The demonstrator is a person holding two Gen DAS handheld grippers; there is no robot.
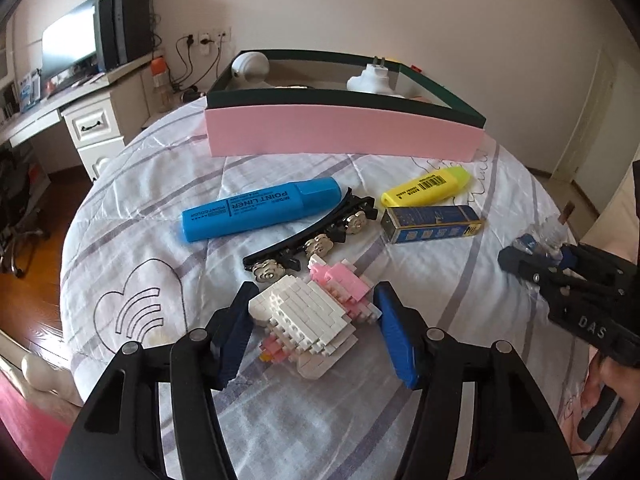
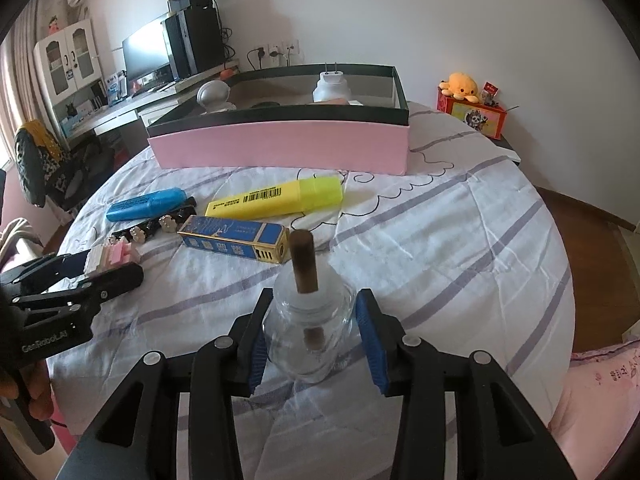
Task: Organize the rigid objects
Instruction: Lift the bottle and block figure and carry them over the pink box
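Between my left gripper (image 1: pixel 312 332) fingers, spread wide: brick figure (image 1: pixel 308 316), ungripped. Right gripper (image 2: pixel 312 340), likewise wide, flanks glass bottle (image 2: pixel 310 336) on bed.

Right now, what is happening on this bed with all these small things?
A person is tidying small items into the pink box with two handheld grippers. The left gripper is open around a white and pink brick-built toy, its fingers on either side. The right gripper is open around a clear glass bottle with a brown wick. The blue highlighter, yellow highlighter, black hair clip and small blue carton lie on the sheet.
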